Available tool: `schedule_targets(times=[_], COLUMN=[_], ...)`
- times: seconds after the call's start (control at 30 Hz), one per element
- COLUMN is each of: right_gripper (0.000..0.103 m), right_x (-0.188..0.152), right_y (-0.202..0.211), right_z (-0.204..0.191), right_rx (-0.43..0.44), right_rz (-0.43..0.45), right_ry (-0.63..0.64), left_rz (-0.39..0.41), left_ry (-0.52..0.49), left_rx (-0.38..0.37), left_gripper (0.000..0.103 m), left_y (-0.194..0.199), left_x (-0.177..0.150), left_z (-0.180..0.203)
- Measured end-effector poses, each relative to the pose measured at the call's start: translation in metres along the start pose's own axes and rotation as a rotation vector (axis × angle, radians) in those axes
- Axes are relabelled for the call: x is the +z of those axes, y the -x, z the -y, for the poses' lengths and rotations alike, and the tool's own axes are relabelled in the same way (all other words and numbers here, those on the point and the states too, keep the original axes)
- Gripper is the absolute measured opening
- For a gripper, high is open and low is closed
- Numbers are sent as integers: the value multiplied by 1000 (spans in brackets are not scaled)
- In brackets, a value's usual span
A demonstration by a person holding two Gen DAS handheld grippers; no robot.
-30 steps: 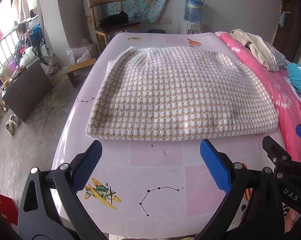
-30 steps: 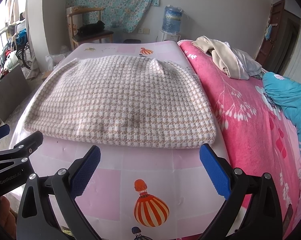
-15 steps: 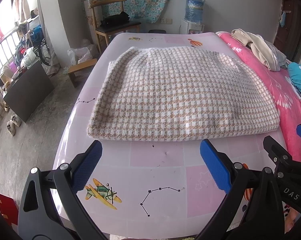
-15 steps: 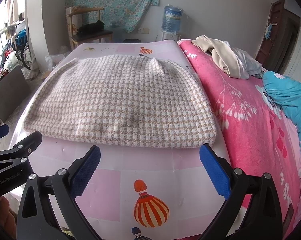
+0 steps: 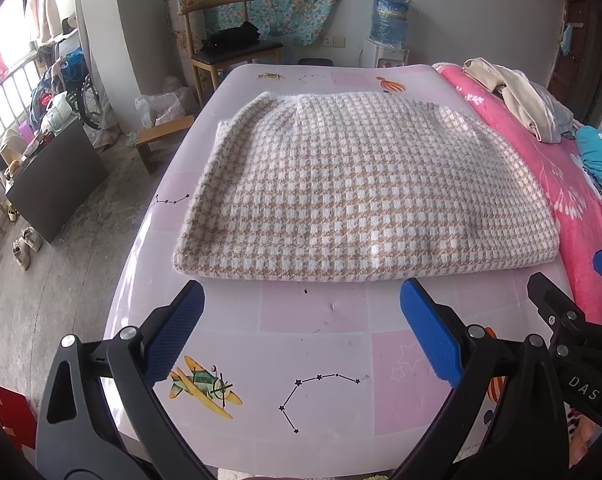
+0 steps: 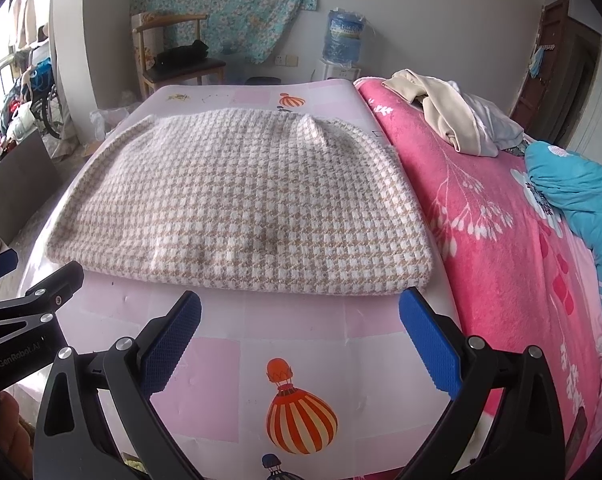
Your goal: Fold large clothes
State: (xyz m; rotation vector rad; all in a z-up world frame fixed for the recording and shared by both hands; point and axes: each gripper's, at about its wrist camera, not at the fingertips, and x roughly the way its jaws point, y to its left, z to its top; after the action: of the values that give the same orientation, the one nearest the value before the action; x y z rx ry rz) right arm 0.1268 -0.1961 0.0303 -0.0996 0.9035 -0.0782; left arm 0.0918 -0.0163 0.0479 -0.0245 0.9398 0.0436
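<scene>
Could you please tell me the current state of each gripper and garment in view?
Left gripper: jaws open, empty.
Right gripper: jaws open, empty.
Houndstooth garment: folded, lying flat on the pink mat.
Beige clothes: crumpled heap.

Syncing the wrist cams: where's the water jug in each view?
Left wrist: water jug top, right of centre, on a white dispenser against the far wall.
Right wrist: water jug top, just right of centre, same dispenser.
Shared landmark: wooden chair, left of the jug in both.
</scene>
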Motion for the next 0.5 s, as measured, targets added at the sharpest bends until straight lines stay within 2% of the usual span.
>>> schedule_targets(times=[0.5], right_gripper=[97], right_x=[1], right_y=[-1], right_z=[-1], right_rx=[-1], right_rz=[-3], right_ry=[5], left_rz=[0], left_ry=[7], left_rx=[-3], left_gripper=[95], left_y=[-1], left_x=[0], left_z=[0])
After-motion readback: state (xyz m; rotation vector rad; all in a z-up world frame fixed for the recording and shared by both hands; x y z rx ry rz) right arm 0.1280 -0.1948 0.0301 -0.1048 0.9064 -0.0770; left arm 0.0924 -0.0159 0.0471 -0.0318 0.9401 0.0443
